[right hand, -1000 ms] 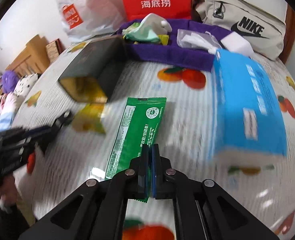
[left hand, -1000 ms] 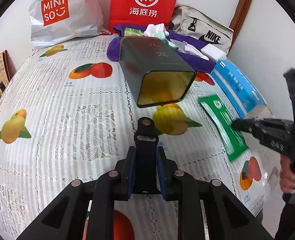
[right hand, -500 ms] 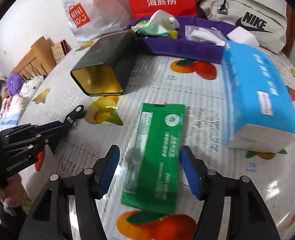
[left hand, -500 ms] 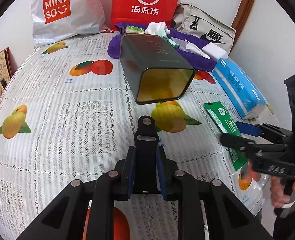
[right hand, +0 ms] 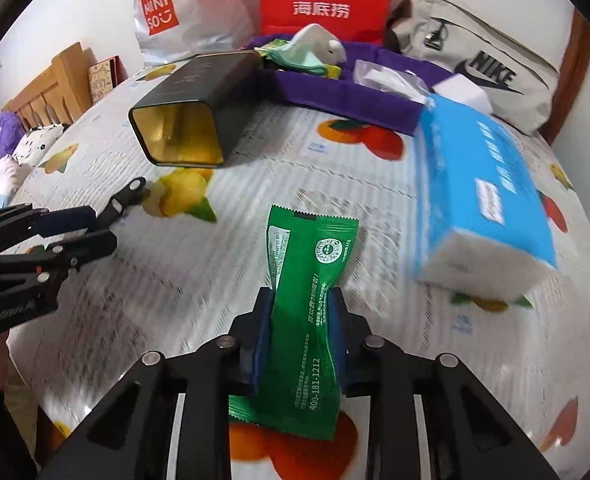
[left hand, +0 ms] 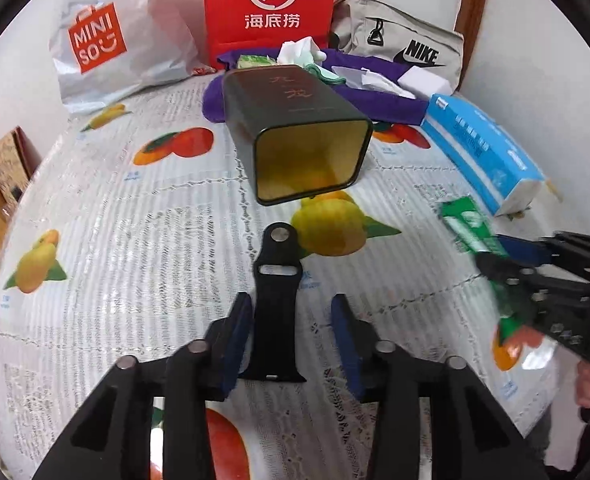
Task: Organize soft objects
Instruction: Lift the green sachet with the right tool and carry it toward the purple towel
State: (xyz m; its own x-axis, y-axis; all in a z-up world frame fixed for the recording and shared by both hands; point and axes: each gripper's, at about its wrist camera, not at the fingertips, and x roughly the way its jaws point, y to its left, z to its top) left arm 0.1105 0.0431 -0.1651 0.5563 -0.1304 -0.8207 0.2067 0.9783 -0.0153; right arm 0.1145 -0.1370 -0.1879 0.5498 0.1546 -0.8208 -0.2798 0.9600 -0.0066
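R gripper [right hand: 300, 312] jaws just closed, pinching green sachet [right hand: 309, 280]; L gripper [left hand: 291, 336] just opened, black strap [left hand: 277, 304] released — sachet ready to move.

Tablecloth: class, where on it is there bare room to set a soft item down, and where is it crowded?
Bare tablecloth runs wide from the MINISO bag forward, beside the black tin. Another strip lies between green packet and tin. Crowded: the purple cloth at the back, and around the blue tissue pack.
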